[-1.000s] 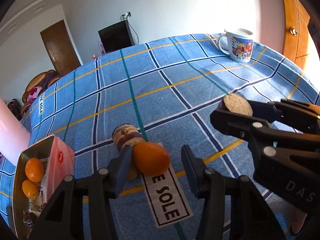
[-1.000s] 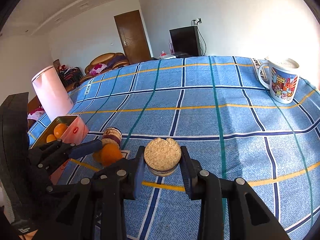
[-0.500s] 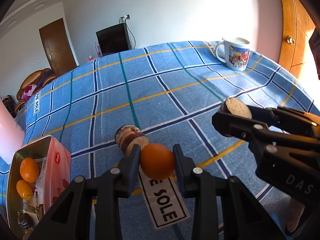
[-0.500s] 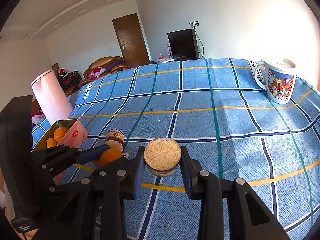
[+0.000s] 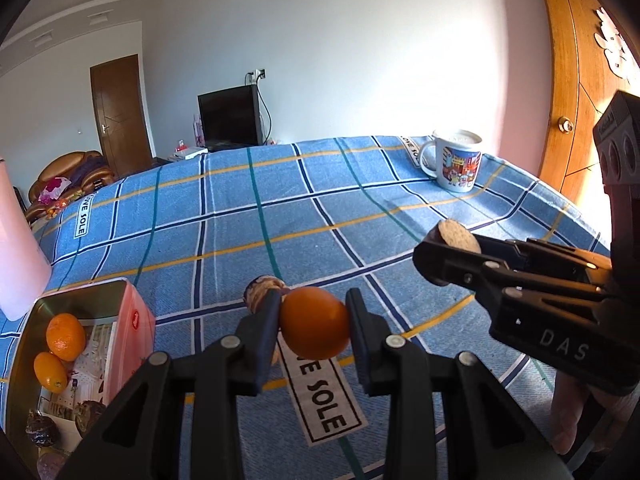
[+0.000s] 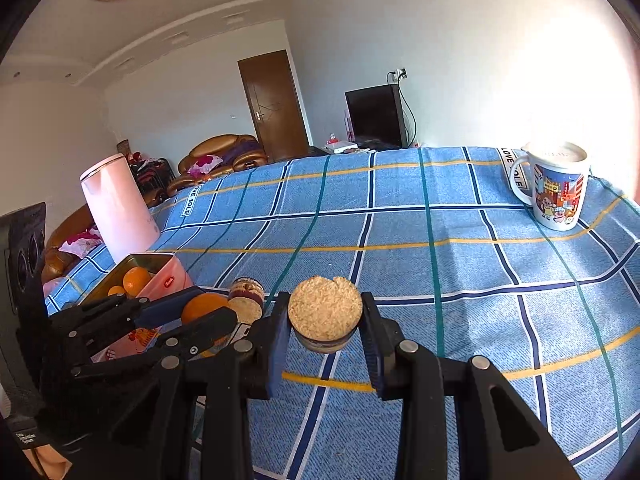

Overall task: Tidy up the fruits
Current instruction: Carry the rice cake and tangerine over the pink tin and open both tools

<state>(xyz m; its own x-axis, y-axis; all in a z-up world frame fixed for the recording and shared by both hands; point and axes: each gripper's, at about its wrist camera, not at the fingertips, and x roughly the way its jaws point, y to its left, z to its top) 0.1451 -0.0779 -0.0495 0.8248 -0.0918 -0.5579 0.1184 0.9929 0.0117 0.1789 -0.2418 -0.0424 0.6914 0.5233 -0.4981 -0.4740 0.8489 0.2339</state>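
My left gripper (image 5: 314, 324) is shut on an orange (image 5: 315, 328) and holds it above the blue checked tablecloth (image 5: 248, 216). My right gripper (image 6: 325, 322) is shut on a halved fruit with a pale cut face (image 6: 325, 313), also lifted; it shows in the left wrist view (image 5: 454, 234). Another halved purple fruit (image 5: 262, 294) lies on the cloth just behind the left fingers. An open tin box (image 5: 86, 296) at the left holds two oranges (image 5: 65, 337) and dark fruits (image 5: 42, 432).
A printed mug (image 6: 556, 188) stands at the far right of the table. A tall pink-white container (image 6: 116, 208) stands behind the tin box. A wooden door (image 5: 580, 80) is at the right.
The left gripper closed on the orange and lifted it off the cloth. The right gripper rose a little, still holding the halved fruit.
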